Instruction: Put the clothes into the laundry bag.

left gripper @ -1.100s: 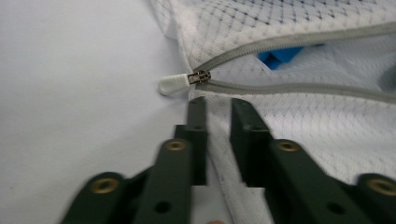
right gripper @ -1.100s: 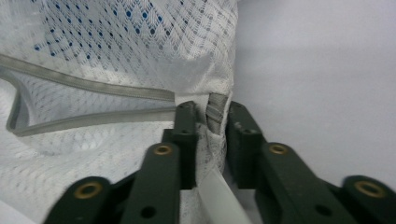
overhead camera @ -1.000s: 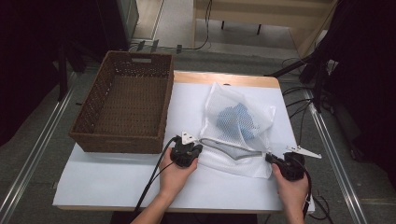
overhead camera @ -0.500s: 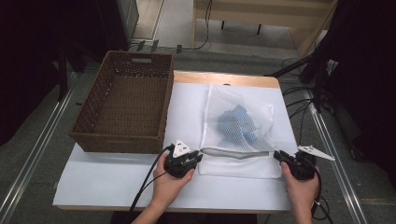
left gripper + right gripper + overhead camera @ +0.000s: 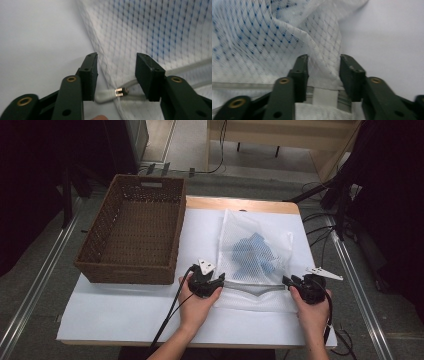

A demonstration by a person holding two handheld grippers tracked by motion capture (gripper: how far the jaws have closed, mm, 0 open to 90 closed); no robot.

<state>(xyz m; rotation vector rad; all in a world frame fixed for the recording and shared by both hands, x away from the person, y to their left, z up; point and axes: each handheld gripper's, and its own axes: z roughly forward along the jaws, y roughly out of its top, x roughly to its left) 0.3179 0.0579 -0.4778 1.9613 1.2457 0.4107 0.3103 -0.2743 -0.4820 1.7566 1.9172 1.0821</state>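
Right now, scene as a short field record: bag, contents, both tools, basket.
bag: white mesh laundry bag flat on the white table cover, zipper edge toward the person
contents: blue cloth inside
left tool: open, jaws either side of the zipper pull, not closed on it
right tool: jaws astride the bag's other corner, grip unclear
basket: brown wicker basket, left of bag

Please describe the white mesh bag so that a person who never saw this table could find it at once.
On the white-covered table, look right of the brown wicker basket. The white mesh bag lies flat there, between the left gripper and the right gripper at its near edge. It is the see-through net pouch with a blue item inside and a zipper along that edge.
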